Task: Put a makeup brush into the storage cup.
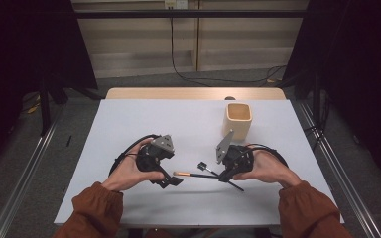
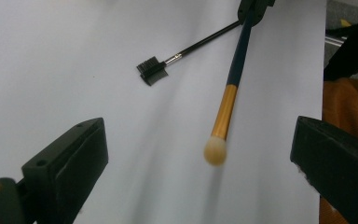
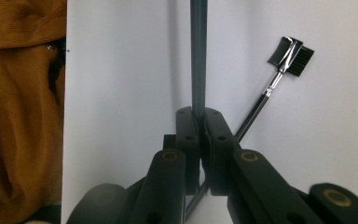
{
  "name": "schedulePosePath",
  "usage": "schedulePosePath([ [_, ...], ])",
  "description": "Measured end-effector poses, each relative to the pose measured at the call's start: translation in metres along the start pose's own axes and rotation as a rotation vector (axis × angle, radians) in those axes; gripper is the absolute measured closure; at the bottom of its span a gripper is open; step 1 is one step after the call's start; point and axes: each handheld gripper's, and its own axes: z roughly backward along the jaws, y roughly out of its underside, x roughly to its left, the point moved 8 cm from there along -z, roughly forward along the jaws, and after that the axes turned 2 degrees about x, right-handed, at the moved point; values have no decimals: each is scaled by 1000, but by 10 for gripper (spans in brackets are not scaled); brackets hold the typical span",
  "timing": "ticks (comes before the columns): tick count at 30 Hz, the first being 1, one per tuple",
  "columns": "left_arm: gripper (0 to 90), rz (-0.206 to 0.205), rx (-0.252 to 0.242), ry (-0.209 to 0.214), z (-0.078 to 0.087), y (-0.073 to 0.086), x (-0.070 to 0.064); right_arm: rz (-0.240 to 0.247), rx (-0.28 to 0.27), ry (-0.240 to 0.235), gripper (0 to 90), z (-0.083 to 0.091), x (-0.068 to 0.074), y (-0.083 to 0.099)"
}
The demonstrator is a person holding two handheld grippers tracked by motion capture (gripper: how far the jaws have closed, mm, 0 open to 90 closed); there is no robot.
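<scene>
On the white table (image 1: 129, 198), the right gripper (image 1: 224, 174) clamps the dark handle of a makeup brush (image 2: 227, 100) with a gold ferrule and holds it above the surface, its pale tip toward the left gripper (image 1: 171, 181), whose jaws are spread wide with nothing between them. A small brow comb brush (image 2: 161, 65) lies flat on the table near them. The beige square cup (image 1: 238, 119) stands behind and looks empty, so I judge that placing the brushes in it remains.
</scene>
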Motion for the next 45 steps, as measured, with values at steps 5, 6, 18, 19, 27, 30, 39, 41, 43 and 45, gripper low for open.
schedulePosePath([
  [5, 41, 22, -51, 2, 7, 1, 1, -19, -31, 12, 862, 4, -3, 5],
  [6, 41, 19, -55, 1, 7, 2, 1, -28, -38, 16, 862, 4, -3, 6],
  [18, 40, 58, -136, -51, 14, 12, 5, -98, -170, 48, 862, 16, -5, 22],
  [19, 39, 65, -147, -55, 14, 12, 6, -102, -180, 42, 862, 17, -4, 23],
  [27, 38, 87, -171, -60, 13, 15, 5, -139, -224, 52, 862, 8, 1, 31],
  [30, 38, 84, -174, -60, 13, 16, 5, -152, -252, 68, 862, 7, 0, 32],
  [39, 37, 92, -179, -69, 10, 19, 4, -179, -390, 77, 862, 15, 1, 30],
  [41, 38, 93, -182, -75, 10, 19, 4, -186, -416, 77, 862, 17, 0, 29],
  [43, 37, 91, -182, -75, 11, 19, 4, -194, -458, 79, 862, 20, 0, 27],
  [45, 37, 90, -187, -77, 11, 19, 4, -197, -475, 88, 862, 20, 0, 26],
])
